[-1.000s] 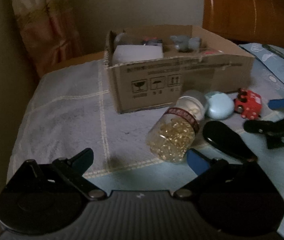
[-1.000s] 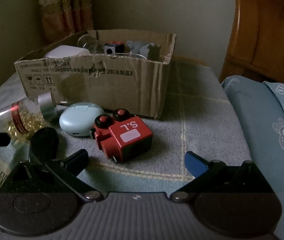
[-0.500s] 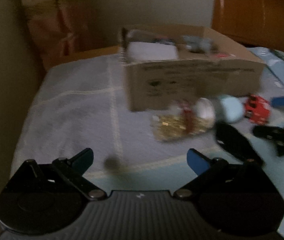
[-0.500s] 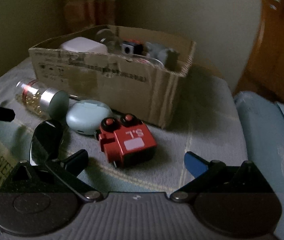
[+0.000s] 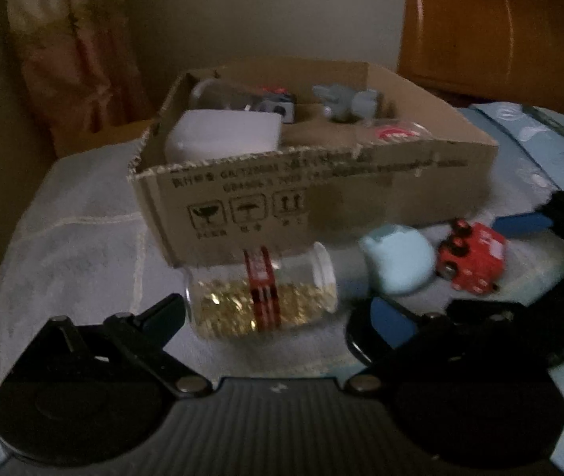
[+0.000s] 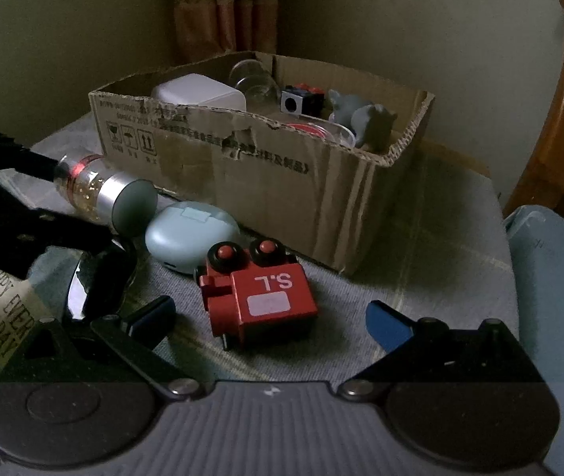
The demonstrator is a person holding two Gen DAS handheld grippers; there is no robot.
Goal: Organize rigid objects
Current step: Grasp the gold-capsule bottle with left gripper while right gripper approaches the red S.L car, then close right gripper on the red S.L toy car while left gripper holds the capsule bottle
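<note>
1. Widely spread, the left gripper (image 5: 278,313) is held empty, a clear jar of gold beads (image 5: 262,297) lying on its side between its fingers

2. Equally parted, the right gripper (image 6: 270,315) is held empty around a red toy truck (image 6: 260,293)

3. Between jar and truck, a pale blue case (image 6: 190,234) is seen just before the cardboard box (image 6: 282,182)

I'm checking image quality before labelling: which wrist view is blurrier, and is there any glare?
Left wrist view: dim and motion-smeared, the print on the cardboard box and the bead jar are soft. Right wrist view: also dim but sharper, the "S.L" on the red toy reads clearly; a bright reflection sits on the glossy black object.
</note>
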